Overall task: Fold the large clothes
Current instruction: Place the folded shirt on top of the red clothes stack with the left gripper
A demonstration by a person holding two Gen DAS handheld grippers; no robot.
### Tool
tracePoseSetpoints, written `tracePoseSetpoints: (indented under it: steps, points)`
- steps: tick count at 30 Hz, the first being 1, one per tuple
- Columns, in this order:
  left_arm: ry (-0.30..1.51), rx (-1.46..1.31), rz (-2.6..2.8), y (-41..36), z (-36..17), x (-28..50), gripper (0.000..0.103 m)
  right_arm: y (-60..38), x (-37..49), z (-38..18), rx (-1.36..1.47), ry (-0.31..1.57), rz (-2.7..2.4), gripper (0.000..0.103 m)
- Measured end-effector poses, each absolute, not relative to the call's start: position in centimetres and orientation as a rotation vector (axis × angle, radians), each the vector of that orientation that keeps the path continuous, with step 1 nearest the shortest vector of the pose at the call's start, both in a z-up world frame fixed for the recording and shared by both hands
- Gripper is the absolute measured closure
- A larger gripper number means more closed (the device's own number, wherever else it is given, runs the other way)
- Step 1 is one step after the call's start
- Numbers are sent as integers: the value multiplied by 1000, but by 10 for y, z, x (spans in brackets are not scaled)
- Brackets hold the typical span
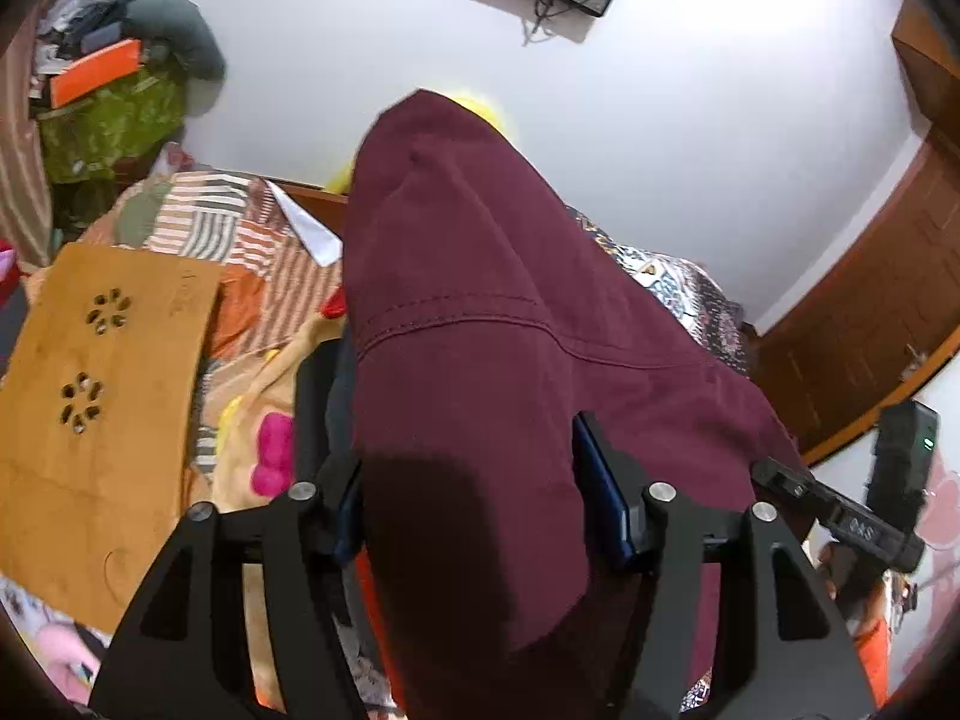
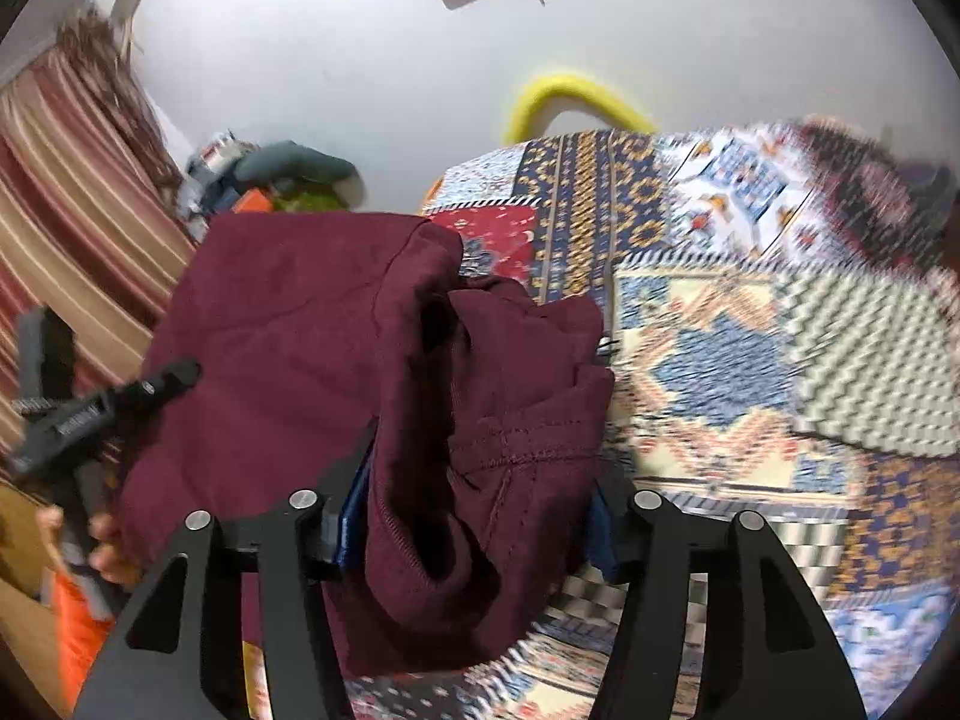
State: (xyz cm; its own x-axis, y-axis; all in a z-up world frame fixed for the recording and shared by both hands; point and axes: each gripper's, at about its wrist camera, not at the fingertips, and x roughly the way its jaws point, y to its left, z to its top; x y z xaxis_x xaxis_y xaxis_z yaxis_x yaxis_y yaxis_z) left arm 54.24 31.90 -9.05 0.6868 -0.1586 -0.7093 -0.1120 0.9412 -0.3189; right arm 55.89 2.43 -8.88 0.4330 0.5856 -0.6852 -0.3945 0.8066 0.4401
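Note:
A large maroon garment (image 1: pixel 480 312) hangs lifted above the bed, stretched between both grippers. My left gripper (image 1: pixel 468 480) is shut on a thick bunch of it, and the cloth drapes over and hides the fingertips. My right gripper (image 2: pixel 474 510) is shut on another bunched part of the maroon garment (image 2: pixel 336 348), with a stitched seam showing between the blue pads. The right gripper's body shows at the right edge of the left wrist view (image 1: pixel 864 516). The left gripper's body shows at the left edge of the right wrist view (image 2: pixel 90 408).
A bed with a patterned patchwork quilt (image 2: pixel 720 312) lies under the garment. A wooden lap tray (image 1: pixel 102 396) rests on the bed at left. A cluttered pile (image 1: pixel 114 90) stands by the wall, a striped curtain (image 2: pixel 66 180) hangs left, and a wooden door (image 1: pixel 870 312) is at right.

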Motion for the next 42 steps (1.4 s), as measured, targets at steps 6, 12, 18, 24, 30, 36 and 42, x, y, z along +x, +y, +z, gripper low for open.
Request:
tracePoseSetpoints:
  steps: [6, 12, 18, 24, 30, 36, 42]
  points:
    - [762, -140, 28, 290, -66, 503, 41, 32, 523, -51, -17, 817, 576, 49]
    - [746, 0, 68, 270, -70, 471, 36, 34, 517, -47, -17, 777, 510, 47]
    - [759, 16, 83, 270, -83, 462, 22, 32, 520, -64, -48, 784, 481, 39]
    - [741, 10, 107, 266, -80, 445, 23, 24, 502, -65, -129, 778, 493, 39]
    - [678, 33, 113, 243, -59, 410, 23, 11, 468, -40, -127, 716, 523, 39]
    - [551, 29, 104, 216, -19, 362, 23, -5, 429, -1, -68, 614, 564, 39]
    - [386, 26, 94, 188, 22, 297, 23, -28, 375, 46, 2, 474, 627, 39]
